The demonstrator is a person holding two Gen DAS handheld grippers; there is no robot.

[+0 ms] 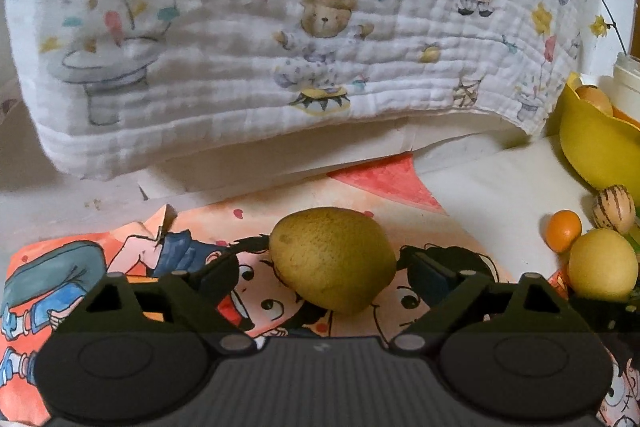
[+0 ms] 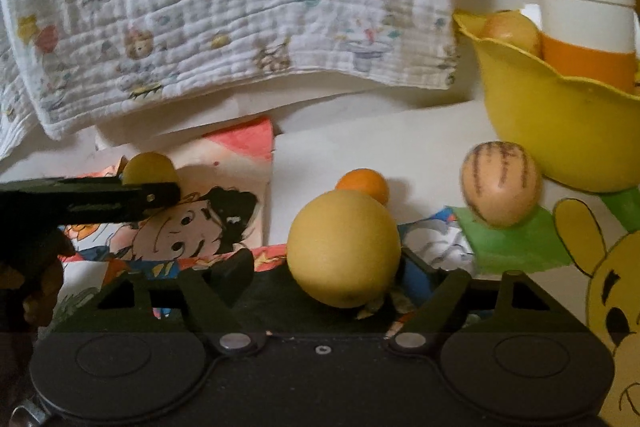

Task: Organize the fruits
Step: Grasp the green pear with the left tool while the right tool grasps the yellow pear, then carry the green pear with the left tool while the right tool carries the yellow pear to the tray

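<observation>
Fruits lie scattered on a table spread with cartoon drawings (image 1: 120, 267). A rough greenish-yellow lemon (image 1: 332, 259) sits between the fingers of the left gripper (image 1: 324, 273); its right finger looks to touch the peel, the left finger stands just clear, so the jaws are apart. A smooth yellow round fruit (image 2: 344, 247) sits between the fingers of the right gripper (image 2: 320, 267), close to the right finger with a gap on the left. Just behind it is a small orange (image 2: 364, 183). A striped pale fruit (image 2: 500, 183) rests to the right, touching a yellow bowl (image 2: 560, 131) holding another fruit (image 2: 512, 31). A printed white cloth (image 1: 280, 27) hangs at the far side.
</observation>
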